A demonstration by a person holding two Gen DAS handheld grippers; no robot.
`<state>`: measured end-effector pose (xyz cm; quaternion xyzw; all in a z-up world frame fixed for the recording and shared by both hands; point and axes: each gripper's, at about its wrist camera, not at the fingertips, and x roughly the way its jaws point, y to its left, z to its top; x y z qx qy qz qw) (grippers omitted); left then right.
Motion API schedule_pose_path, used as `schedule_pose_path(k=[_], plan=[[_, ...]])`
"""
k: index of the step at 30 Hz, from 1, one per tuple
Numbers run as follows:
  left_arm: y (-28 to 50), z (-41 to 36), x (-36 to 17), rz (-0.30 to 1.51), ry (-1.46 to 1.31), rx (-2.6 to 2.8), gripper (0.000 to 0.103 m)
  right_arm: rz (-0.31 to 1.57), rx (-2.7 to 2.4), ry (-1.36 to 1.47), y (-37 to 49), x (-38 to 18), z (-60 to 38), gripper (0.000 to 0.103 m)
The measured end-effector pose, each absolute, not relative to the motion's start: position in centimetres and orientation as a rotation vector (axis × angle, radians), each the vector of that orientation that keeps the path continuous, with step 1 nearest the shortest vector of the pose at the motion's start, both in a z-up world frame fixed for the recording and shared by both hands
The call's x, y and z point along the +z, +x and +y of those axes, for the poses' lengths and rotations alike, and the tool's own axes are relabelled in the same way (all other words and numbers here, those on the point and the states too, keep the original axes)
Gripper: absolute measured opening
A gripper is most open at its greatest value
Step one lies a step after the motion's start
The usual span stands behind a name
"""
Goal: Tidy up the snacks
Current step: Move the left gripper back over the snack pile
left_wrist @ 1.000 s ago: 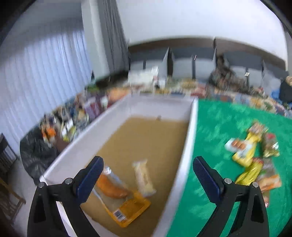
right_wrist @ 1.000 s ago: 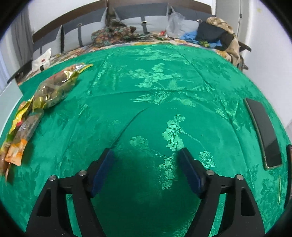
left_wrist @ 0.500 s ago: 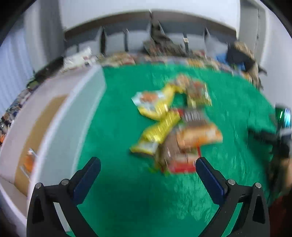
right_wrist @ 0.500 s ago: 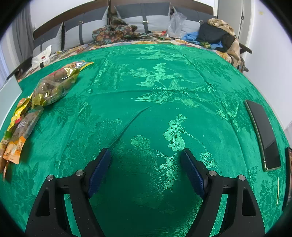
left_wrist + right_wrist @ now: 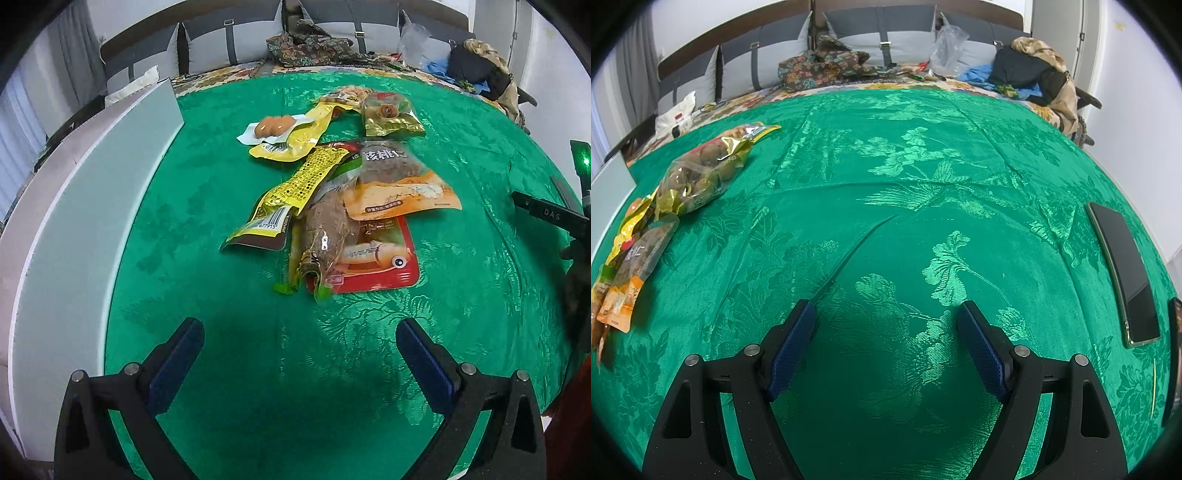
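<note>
- Standing along the left edge of the table: white box (image 5: 85,221), tall-walled, well apart from the snack heap.
- Lying mid-table on the green cloth (image 5: 480,155), just right of the box: snack packets (image 5: 332,206), overlapping in a loose pile (yellow barcode pouch (image 5: 284,195) nearest the box, red sausage pack (image 5: 373,258) nearest the camera, orange-and-clear nut bag (image 5: 399,184) on top).
- Judged light, limp and slick, the foil apt to slide and crumple; best pinched by a flat sealed edge, one packet at a time.
- Hovering short of the pile: left gripper (image 5: 299,354), jaws spread wide, holding and touching nothing.
- Hanging over bare cloth farther right: right gripper (image 5: 886,339), jaws likewise spread and empty, pile off to its left, dark phone (image 5: 1123,273) near the right table edge.
</note>
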<state>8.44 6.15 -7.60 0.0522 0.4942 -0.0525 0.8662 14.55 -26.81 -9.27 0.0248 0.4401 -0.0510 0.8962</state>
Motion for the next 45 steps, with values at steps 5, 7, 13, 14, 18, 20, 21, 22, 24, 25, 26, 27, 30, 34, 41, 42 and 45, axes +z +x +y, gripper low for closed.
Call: schedule_pose_path(k=[5,7,13,14,18,20,21,22,24,25,26,27,30,34,41,42,45], plan=[[8.5,6.5,-7.6,1.038,0.093,-0.105,0.103,0.912,-0.106,0.051,14.6,-9.3,-26.8,0.083],[8.5,6.6,-7.6,1.037,0.096,-0.103,0.103,0.912,-0.105,0.051,14.6,-9.3,-26.8,0.083],[8.3,7.0,-7.8,1.043,0.109,-0.097,0.103,0.912,-0.105,0.052,14.6,-9.3,-26.8,0.083],[8.3,7.1,-7.8,1.044,0.108,-0.096,0.103,0.912,-0.105,0.052,14.6,-9.3,-26.8,0.083],[8.3,7.6,-7.8,1.048,0.094,-0.091,0.103,0.912,-0.105,0.052,14.6,-9.3,-26.8,0.083],[8.4,7.9,-7.8,1.048,0.083,-0.088,0.103,0.912,-0.105,0.052,14.6,-9.3,-26.8,0.083],[8.4,7.9,-7.8,1.049,0.079,-0.087,0.103,0.912,-0.105,0.052,14.6,-9.3,-26.8,0.083],[8.5,8.0,-7.8,1.05,0.075,-0.087,0.103,0.912,-0.105,0.052,14.6,-9.3,-26.8,0.083],[8.5,8.1,-7.8,1.052,0.068,-0.086,0.103,0.912,-0.105,0.052,14.6,-9.3,-26.8,0.083],[8.5,8.2,-7.8,1.052,0.065,-0.086,0.103,0.913,-0.105,0.052,14.6,-9.3,-26.8,0.083],[8.5,8.3,-7.8,1.053,0.064,-0.087,0.103,0.913,-0.105,0.052,14.6,-9.3,-26.8,0.083],[8.5,8.3,-7.8,1.053,0.064,-0.088,0.103,0.913,-0.105,0.052,14.6,-9.3,-26.8,0.083],[8.5,8.4,-7.8,1.053,0.06,-0.09,0.103,0.913,-0.105,0.052,14.6,-9.3,-26.8,0.083],[9.4,9.0,-7.2,1.063,0.03,-0.119,0.103,0.913,-0.105,0.052,14.6,-9.3,-26.9,0.083],[13.2,13.3,-3.6,1.03,-0.179,-0.152,0.103,0.912,-0.104,0.052,14.6,-9.3,-26.9,0.083],[13.8,13.6,-3.4,1.037,-0.203,-0.158,0.103,0.912,-0.104,0.052,14.6,-9.3,-26.9,0.083],[16.2,13.5,-3.3,1.075,-0.228,-0.223,0.102,0.912,-0.104,0.052,14.6,-9.3,-26.9,0.083]])
